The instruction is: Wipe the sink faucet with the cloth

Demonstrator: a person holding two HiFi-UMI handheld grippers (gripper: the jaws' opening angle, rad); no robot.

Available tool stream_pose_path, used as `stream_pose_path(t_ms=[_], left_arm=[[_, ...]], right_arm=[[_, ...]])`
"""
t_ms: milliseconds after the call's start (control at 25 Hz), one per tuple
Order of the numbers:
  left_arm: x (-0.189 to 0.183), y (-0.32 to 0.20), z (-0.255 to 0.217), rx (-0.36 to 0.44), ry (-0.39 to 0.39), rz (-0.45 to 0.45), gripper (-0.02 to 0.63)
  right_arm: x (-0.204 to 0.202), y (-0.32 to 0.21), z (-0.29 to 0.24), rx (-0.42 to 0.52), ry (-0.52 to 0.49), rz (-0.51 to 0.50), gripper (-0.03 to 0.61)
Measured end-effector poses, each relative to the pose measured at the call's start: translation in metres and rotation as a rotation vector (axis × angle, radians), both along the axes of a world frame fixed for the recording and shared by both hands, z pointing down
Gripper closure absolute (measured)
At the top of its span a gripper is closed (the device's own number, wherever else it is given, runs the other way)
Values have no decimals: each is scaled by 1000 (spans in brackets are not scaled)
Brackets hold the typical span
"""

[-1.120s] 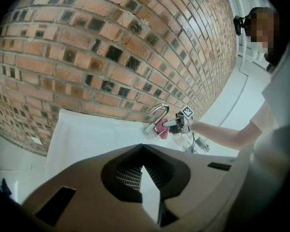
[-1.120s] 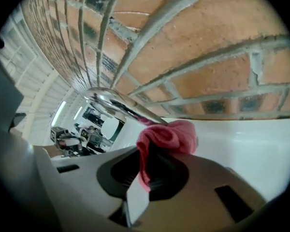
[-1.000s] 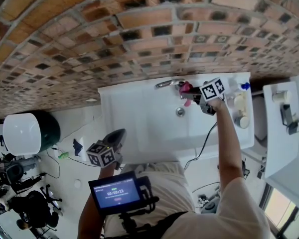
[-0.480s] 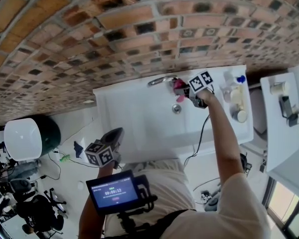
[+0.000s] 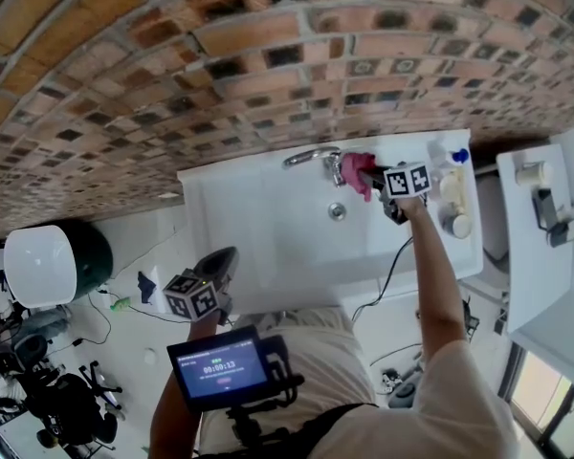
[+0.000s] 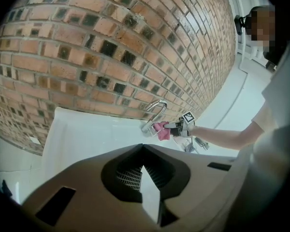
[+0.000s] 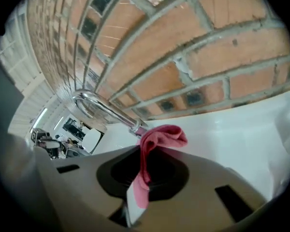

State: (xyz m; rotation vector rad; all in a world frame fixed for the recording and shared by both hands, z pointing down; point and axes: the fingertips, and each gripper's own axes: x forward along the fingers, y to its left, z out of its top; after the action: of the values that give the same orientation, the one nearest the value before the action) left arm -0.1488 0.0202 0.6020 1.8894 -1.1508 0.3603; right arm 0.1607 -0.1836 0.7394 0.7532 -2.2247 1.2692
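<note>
Pink cloth [image 7: 160, 136] clamped between right gripper [image 7: 143, 153] jaws, its bunched end against the faucet [image 7: 104, 109]; left gripper [image 6: 143, 150] jaws together, empty.

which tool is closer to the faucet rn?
Right. The right tool holds the pink cloth right at the faucet base. The left tool is down by the person's torso, short of the sink front edge.

1. The right arm stretches forward; the right hand-held gripper [image 5: 373, 177] has its jaws clamped on a pink cloth [image 7: 157, 135].
2. The left arm is bent near the torso; the left hand-held gripper [image 5: 225, 259] has its jaws together, empty.
</note>
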Motion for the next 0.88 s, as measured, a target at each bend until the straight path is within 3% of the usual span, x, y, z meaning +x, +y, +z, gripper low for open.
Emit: stream_pose_path(t_ms=[240, 440, 720, 880], left_arm=[[1, -1, -2, 3, -3, 1, 617], [-2, -2, -4, 5, -8, -7, 617], [-5, 0, 2, -4, 2, -23, 617], [-8, -1, 4, -9, 7, -24, 617]], right_arm=[[-13, -24, 9, 186, 168, -21, 538], [-38, -48, 4, 273, 189, -25, 538], [-47, -54, -12, 275, 45, -40, 538], [-50, -39, -40, 258, -130, -27, 540]])
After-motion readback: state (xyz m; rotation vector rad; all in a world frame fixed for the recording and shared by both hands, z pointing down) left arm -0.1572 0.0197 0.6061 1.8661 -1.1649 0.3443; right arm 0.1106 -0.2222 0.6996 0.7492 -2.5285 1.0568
